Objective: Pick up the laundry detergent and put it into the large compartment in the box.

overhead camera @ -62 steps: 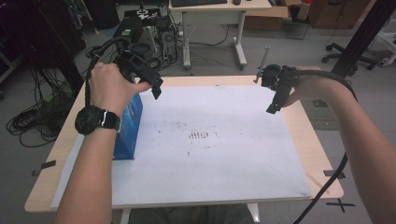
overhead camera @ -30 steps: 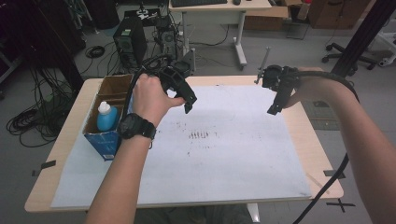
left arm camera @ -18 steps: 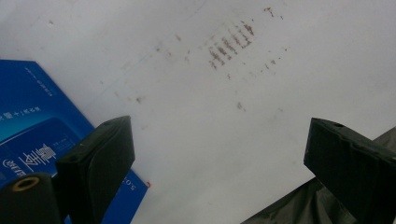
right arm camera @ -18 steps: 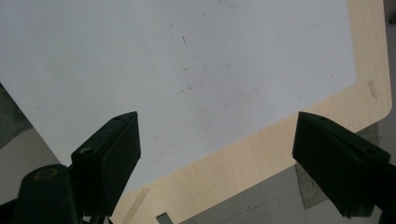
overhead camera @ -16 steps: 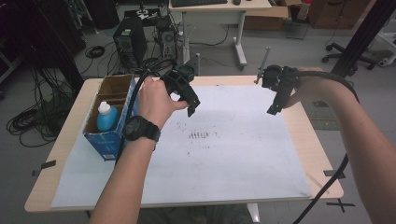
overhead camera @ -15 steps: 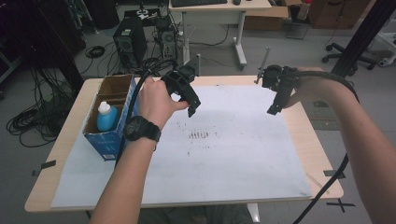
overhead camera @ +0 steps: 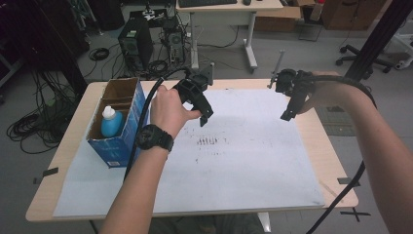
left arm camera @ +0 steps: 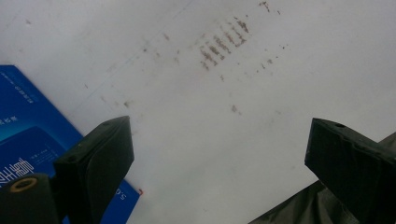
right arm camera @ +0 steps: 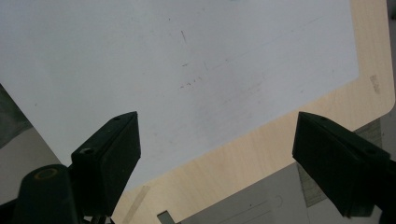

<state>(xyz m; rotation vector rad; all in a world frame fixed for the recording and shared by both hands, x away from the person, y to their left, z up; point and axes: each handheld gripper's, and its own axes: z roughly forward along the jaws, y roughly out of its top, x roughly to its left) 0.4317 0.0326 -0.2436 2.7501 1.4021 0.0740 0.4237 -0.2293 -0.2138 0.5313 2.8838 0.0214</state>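
Left gripper [overhead camera: 203, 116]: relocated from over the blue box [overhead camera: 117, 127] at frame left to upper centre, above the white sheet [overhead camera: 243, 161]. Box: now uncovered, bottle [overhead camera: 110, 122] visible inside.

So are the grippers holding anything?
No. The left gripper and the right gripper are both open, with only white paper showing between their fingers.

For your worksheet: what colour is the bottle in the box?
Light blue with a white cap, clearest in the high view.
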